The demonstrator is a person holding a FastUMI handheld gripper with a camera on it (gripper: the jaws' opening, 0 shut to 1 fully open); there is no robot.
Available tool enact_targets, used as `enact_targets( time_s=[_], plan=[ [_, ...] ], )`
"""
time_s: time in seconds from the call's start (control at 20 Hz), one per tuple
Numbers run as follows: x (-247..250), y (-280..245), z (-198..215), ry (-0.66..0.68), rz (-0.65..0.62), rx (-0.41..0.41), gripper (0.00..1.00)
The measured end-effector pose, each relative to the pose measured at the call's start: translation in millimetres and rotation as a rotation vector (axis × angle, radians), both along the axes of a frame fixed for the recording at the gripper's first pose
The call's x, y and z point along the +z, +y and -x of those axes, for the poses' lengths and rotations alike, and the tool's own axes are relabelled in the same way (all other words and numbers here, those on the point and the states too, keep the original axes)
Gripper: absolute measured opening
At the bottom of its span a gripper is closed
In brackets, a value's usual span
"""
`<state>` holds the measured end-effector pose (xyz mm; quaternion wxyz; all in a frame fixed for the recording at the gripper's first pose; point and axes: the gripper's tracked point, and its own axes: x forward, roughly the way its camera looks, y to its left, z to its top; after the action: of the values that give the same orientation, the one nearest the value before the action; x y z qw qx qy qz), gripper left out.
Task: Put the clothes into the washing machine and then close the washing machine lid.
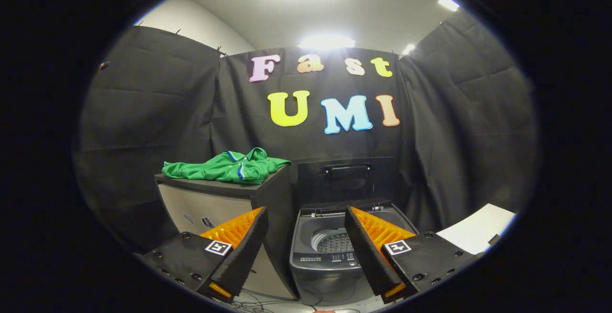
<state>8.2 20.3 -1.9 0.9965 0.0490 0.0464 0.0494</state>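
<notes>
Green cloth lies in a loose heap on the far part of a dark cabinet top: this is the shirt (228,167), with a blue and white stripe near its collar. It rests on the cabinet (210,203), which stands to the left of the washing machine (330,255) and just beside it. The cabinet has a dark top and side and a pale front.

The washing machine is grey and low. Its lid (345,178) is open and stands upright at the far side, leaning toward the black cloth wall behind it, and a handle shows on the lid. Inside the open top one can see the round metal drum (334,242) with many small holes. On the near edge of the machine there is a control panel (too small to read).

The hand-held gripper (304,220) is spread wide and holds nothing. Its two fingers are well apart, and the washing machine opening shows between them, a little beyond the tips. The left finger is in front of the cabinet, the right finger is in front of the right side of the machine. The shirt is far beyond the left finger and above it, not touched.

At the right, near the right finger, a white flat surface (478,229) shows. Some thin cables (267,303) lie on the floor below the machine.
</notes>
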Motion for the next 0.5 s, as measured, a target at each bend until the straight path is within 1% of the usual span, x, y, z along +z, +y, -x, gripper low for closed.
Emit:
enact_targets(
  time_s=[0.25,0.4,0.5],
  plan=[
    [19.4,16.1,-18.1,0.021,0.0,0.072,0.98],
    [34.6,34.7,-39.2,0.047,0.004,0.152,0.98],
    [50.4,36.6,-56.5,0.029,0.022,0.168,0.98]
  ],
)
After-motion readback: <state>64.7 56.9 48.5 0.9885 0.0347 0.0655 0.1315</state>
